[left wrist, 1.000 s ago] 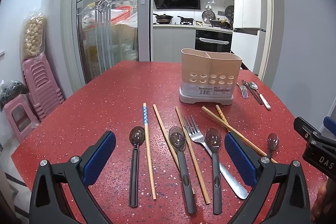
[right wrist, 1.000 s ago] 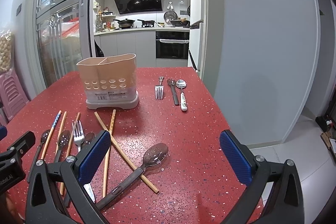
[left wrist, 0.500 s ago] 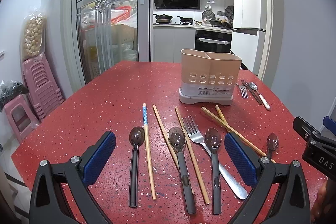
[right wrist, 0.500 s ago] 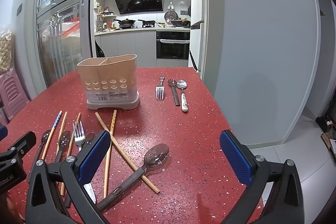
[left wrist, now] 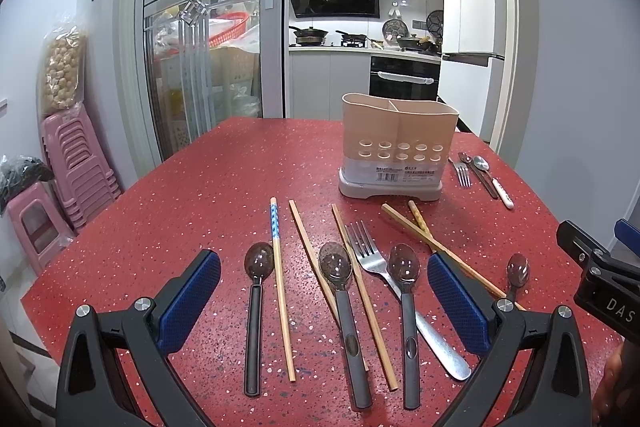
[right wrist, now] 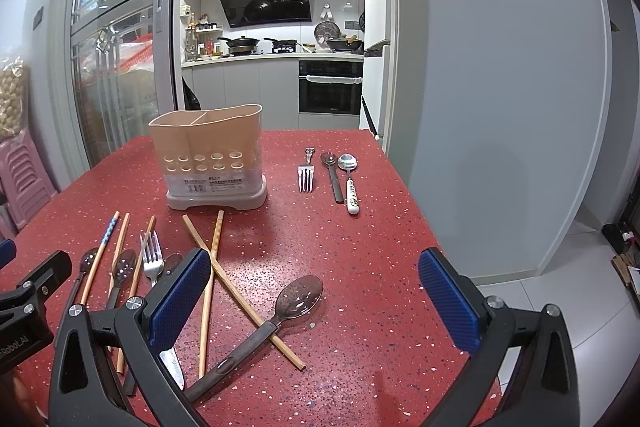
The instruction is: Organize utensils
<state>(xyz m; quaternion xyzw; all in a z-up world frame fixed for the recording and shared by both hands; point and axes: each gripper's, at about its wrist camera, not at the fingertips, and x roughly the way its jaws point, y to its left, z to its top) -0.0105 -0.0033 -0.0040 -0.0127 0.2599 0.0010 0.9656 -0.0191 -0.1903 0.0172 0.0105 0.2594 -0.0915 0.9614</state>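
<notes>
A beige two-compartment utensil holder (left wrist: pixel 398 145) (right wrist: pixel 214 159) stands empty on the red table (left wrist: pixel 224 195). Near me lie several dark-handled spoons (left wrist: pixel 256 291), a steel fork (left wrist: pixel 372 259) and several wooden chopsticks (left wrist: pixel 282 287). My left gripper (left wrist: pixel 324 303) is open and empty, hovering above them. My right gripper (right wrist: pixel 314 299) is open and empty above a dark spoon (right wrist: pixel 280 311) that lies across two crossed chopsticks (right wrist: pixel 236 287). A fork (right wrist: pixel 306 175), a dark spoon (right wrist: pixel 334 175) and a white-handled spoon (right wrist: pixel 350 183) lie right of the holder.
The table's right edge (right wrist: pixel 424 227) drops to a tiled floor beside a grey wall. Pink stools (left wrist: pixel 76 163) stand left of the table by a glass sliding door. A kitchen lies behind.
</notes>
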